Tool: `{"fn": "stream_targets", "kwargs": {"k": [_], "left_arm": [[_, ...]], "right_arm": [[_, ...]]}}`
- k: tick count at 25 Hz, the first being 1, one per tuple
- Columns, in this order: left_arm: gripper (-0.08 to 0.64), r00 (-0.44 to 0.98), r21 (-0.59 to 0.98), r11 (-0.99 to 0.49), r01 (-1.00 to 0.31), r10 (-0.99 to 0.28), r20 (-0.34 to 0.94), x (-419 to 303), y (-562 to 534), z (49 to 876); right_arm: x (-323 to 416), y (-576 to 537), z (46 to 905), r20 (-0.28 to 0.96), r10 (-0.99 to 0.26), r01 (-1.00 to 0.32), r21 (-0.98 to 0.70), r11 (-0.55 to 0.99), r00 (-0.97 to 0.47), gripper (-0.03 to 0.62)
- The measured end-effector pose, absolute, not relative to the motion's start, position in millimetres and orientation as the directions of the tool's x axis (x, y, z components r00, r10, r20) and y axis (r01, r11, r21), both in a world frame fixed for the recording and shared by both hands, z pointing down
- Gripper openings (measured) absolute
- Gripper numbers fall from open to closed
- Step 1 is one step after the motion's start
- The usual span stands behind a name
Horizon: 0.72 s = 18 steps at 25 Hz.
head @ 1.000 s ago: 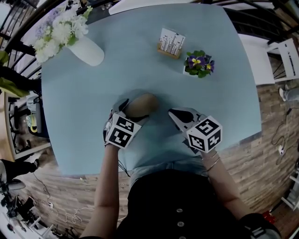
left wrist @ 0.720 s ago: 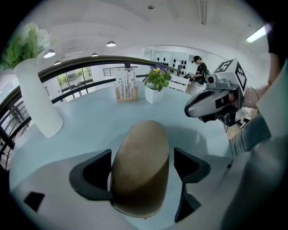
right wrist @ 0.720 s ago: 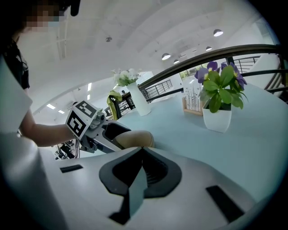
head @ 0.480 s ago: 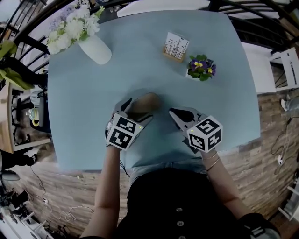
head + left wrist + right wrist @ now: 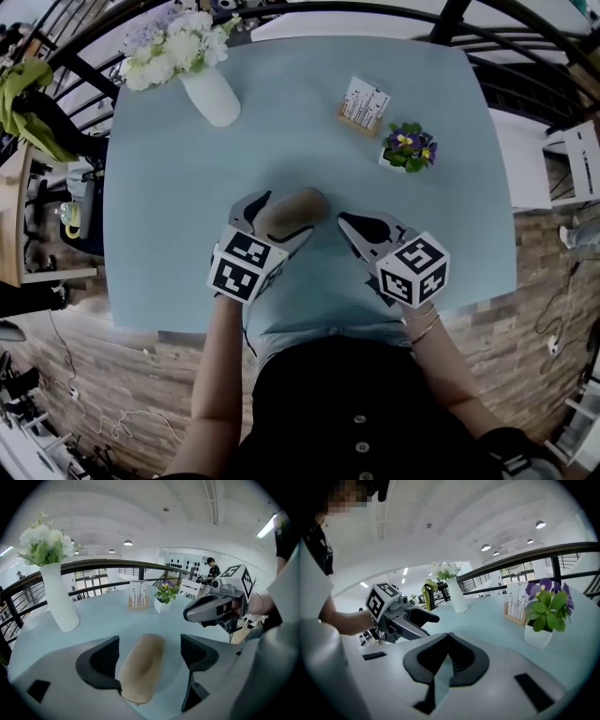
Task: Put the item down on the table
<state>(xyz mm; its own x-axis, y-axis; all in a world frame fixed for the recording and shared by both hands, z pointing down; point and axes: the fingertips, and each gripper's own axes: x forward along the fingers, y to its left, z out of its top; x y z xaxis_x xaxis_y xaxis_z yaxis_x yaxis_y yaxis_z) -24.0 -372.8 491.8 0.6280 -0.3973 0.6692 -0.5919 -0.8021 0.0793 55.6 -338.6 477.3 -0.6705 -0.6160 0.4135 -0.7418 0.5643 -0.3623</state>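
A tan oblong item (image 5: 300,204) (image 5: 141,665) lies on the light blue table (image 5: 169,216). My left gripper (image 5: 283,216) (image 5: 151,652) stands open around it. The item rests close to the left jaw, with a clear gap to the right jaw. To its right, my right gripper (image 5: 349,225) (image 5: 447,641) is shut with nothing between its jaws. It hovers low over the table and points toward the item.
A white vase of flowers (image 5: 214,94) (image 5: 58,602) stands at the far left. A small card holder (image 5: 364,105) and a potted purple flower (image 5: 408,148) (image 5: 543,616) sit at the far right. The table's near edge (image 5: 309,323) runs just before the person's body.
The left gripper's jaws have spread apart around the tan item, which now lies on the table. The right gripper has hardly moved. The head view has shifted a little.
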Motion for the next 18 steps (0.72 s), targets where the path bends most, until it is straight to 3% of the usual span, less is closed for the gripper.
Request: {"fn": "stream_targets", "kwargs": {"k": [5, 18], "left_arm": [[0.423, 0.645, 0.12, -0.748, -0.652, -0.465, 0.606, -23.5, -374.4, 464.4], [0.423, 0.705, 0.214, -0.674, -0.708, -0.654, 0.273, -36.2, -376.5, 382.3]], "right_arm": [[57.5, -346.0, 453.0, 0.366, -0.662, -0.756, -0.332, 0.564, -0.654, 0.006], [37.0, -356.7, 399.9, 0.24, -0.674, -0.715, -0.277, 0.642, -0.699, 0.007]]}}
